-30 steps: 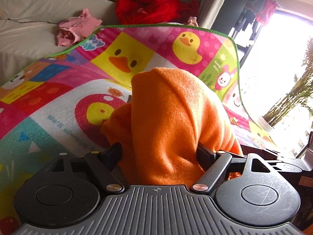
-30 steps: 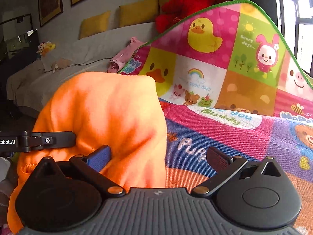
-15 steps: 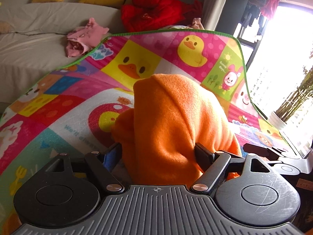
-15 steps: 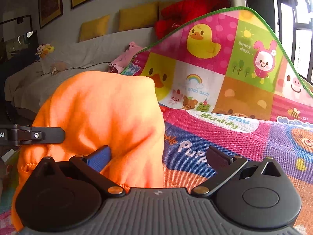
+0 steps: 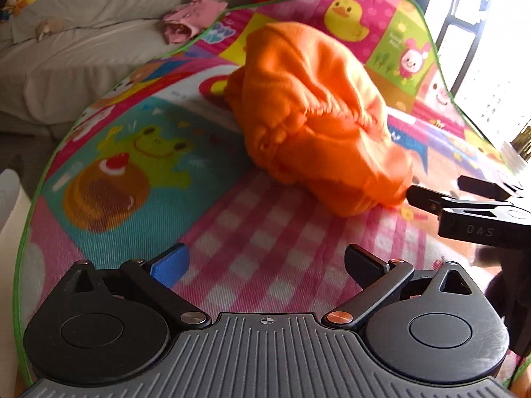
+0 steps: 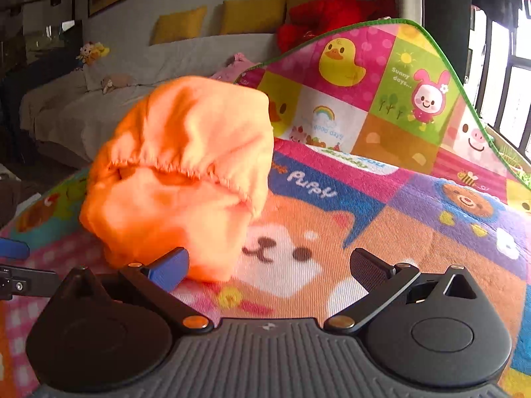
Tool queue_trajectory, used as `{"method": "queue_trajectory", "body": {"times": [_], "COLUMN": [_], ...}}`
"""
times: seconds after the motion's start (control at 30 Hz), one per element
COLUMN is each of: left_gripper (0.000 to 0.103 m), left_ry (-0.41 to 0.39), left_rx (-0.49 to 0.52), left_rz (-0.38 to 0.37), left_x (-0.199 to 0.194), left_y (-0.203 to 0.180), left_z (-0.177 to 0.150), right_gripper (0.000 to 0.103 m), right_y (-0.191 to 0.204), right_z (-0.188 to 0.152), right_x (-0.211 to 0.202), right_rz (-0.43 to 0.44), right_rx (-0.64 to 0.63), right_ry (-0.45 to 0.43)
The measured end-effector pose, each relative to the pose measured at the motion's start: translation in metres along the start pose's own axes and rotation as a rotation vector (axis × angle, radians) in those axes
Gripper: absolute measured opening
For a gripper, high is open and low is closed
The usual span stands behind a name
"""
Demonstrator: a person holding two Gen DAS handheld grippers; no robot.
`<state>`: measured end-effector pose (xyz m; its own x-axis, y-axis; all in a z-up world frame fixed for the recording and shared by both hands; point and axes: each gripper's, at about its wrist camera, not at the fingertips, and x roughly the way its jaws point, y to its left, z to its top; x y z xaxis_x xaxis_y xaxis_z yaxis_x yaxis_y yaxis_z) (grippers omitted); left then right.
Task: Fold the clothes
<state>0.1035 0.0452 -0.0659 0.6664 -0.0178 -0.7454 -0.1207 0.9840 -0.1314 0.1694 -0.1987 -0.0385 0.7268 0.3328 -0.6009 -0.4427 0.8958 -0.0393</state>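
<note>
Surface: cartoon play mat [image 5: 126, 165], sofa [image 5: 83, 56] seen behind
Orange garment [image 5: 318, 116]: bunched up, dumped mid-mat
Left tool [image 5: 265, 265]: spread, nothing held
Right tool [image 6: 268, 265]: spread, garment just beside its left finger

Garment [image 5: 318, 112]: solid orange. Mat [image 5: 139, 165]: green edging, patchwork of pink, teal, yellow and purple panels with cartoon ducks, frog, dog, bear; pink-white check panel. Sofa [image 5: 76, 49]: beige. Cushions [image 6: 252, 13]: yellow. Grippers [image 5: 265, 262]: black, one blue pad each.
</note>
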Motion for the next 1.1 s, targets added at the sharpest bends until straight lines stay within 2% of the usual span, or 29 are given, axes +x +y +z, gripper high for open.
{"method": "queue_trajectory", "body": {"times": [0.13, 0.27, 0.47, 0.67, 0.73, 0.87, 1.1], "left_gripper": [0.103, 0.103, 0.103, 0.103, 0.103, 0.103, 0.103], "left_ry": [-0.034, -0.094, -0.111, -0.156, -0.141, -0.162, -0.178], "left_rx": [-0.028, -0.015, 0.006, 0.095, 0.013, -0.086, 0.009], "left_rz": [0.113, 0.183, 0.213, 0.238, 0.211, 0.217, 0.314], "left_x": [0.017, 0.033, 0.027, 0.021, 0.028, 0.039, 0.038], "left_y": [-0.017, -0.030, -0.037, -0.048, -0.042, -0.033, -0.053], "left_z": [0.005, 0.005, -0.004, -0.014, -0.006, 0.008, 0.000], "right_gripper": [0.103, 0.103, 0.103, 0.103, 0.103, 0.103, 0.103], "right_y": [-0.003, -0.008, -0.009, -0.009, -0.010, -0.011, -0.010], "right_z": [-0.009, -0.007, -0.008, -0.007, -0.007, -0.007, -0.007], "right_x": [0.010, 0.021, 0.022, 0.022, 0.022, 0.023, 0.023], "right_rz": [0.005, 0.040, 0.054, 0.054, 0.055, 0.055, 0.054], "right_rx": [-0.021, 0.005, 0.022, 0.023, 0.023, 0.023, 0.023], "right_ry": [0.055, 0.045, 0.047, 0.048, 0.049, 0.048, 0.048]}}
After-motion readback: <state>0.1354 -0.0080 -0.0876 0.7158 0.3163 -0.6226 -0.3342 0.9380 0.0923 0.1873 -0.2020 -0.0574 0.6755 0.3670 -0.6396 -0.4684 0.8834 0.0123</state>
